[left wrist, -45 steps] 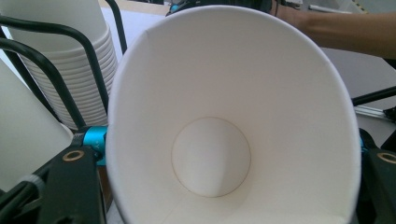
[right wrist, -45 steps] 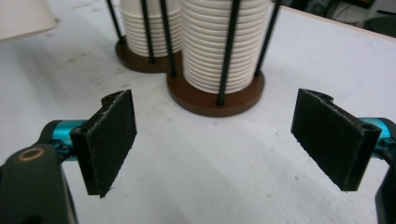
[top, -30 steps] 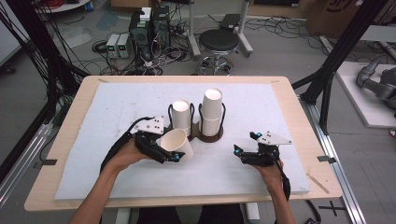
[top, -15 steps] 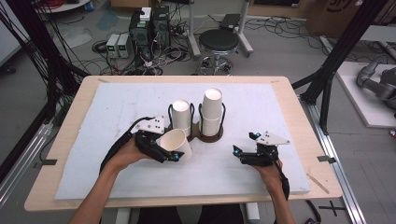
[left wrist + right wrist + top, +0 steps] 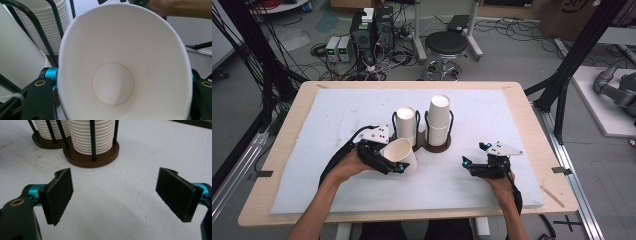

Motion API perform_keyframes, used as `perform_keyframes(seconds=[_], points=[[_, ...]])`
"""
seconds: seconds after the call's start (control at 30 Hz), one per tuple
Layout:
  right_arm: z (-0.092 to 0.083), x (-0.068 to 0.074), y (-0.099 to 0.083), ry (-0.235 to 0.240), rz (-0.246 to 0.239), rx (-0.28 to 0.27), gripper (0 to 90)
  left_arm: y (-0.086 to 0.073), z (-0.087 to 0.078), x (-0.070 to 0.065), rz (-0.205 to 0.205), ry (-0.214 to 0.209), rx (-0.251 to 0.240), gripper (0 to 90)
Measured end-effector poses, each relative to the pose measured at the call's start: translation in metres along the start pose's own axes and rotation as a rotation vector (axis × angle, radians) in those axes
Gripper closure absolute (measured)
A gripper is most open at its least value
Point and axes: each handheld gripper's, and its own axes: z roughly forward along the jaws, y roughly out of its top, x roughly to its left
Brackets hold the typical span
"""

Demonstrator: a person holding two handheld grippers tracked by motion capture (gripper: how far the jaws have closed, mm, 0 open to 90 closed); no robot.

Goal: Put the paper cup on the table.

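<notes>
Tongs of the left hand (image 5: 398,167) are seen clamped on a single white paper cup (image 5: 402,154), its wall pinched from both sides; in the left gripper view the cup (image 5: 120,67) is seen mouth-on, with its round bottom visible deep inside and its rim squeezed slightly oval between the black jaws. The cup is held tilted, mouth towards the person, just in front of the dark wooden cup holder (image 5: 432,145) and near the left-hand stack of cups (image 5: 405,125), though contact with either cannot be told. Tongs of the right hand (image 5: 472,165) are spread wide with nothing between the pads (image 5: 61,192); they are held low over the white mat (image 5: 512,120) covering the table (image 5: 277,145), well apart from the held cup, and are pointed towards the holder (image 5: 87,157) and its taller right-hand stack of cups (image 5: 439,117). Black wire uprights (image 5: 92,140) are seen rising around both stacks.
</notes>
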Motion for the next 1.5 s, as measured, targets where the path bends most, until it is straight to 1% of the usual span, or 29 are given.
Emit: perform_keyframes(seconds=[0.13,0.17,0.3,0.33,0.43,0.47,0.53,0.6,0.77,0.8,0.87,1.07,1.23,1.43,1.5], points=[[0.001,0.000,-0.001,-0.001,-0.001,0.007,15.0,0.000,0.000,0.000,-0.001,0.002,0.005,28.9],[0.001,0.000,-0.001,-0.001,0.002,0.010,15.0,0.000,0.000,0.000,-0.006,0.001,0.000,29.0],[0.002,-0.001,-0.002,-0.003,0.001,0.014,15.0,0.000,0.002,0.001,0.000,0.009,0.020,29.0],[0.002,-0.001,-0.002,-0.006,-0.001,0.012,15.0,-0.001,0.004,0.001,-0.005,0.007,0.023,29.0],[0.002,0.000,-0.002,-0.007,-0.003,0.013,15.0,-0.001,0.008,0.000,-0.008,0.014,0.048,29.1],[0.002,0.001,-0.002,-0.008,0.004,0.018,15.0,-0.001,0.010,-0.001,-0.004,0.015,0.059,29.1],[0.002,0.000,-0.002,-0.007,-0.002,0.016,14.9,-0.001,0.013,-0.002,-0.003,0.020,0.077,29.1],[0.002,0.001,-0.002,-0.009,0.005,0.018,14.9,0.000,0.017,-0.004,0.002,0.019,0.092,29.1],[0.002,0.000,-0.002,-0.009,0.003,0.020,15.0,0.002,0.025,-0.006,0.014,0.029,0.127,29.1],[0.002,0.000,-0.002,-0.008,0.003,0.022,15.0,0.002,0.027,-0.007,0.011,0.031,0.131,29.1],[0.002,0.000,-0.003,-0.009,0.000,0.023,15.0,0.003,0.032,-0.008,0.024,0.032,0.150,29.1],[0.002,0.001,-0.003,-0.011,-0.005,0.022,15.0,0.004,0.041,-0.010,0.033,0.033,0.169,29.1],[0.003,0.001,-0.003,-0.007,-0.002,0.025,15.0,0.005,0.045,-0.010,0.031,0.040,0.182,29.1],[0.003,0.002,-0.003,-0.006,-0.015,0.028,15.0,0.005,0.048,-0.009,0.023,0.041,0.194,29.1],[0.003,0.002,-0.003,-0.007,-0.015,0.028,15.0,0.005,0.050,-0.008,0.028,0.044,0.201,29.2]])
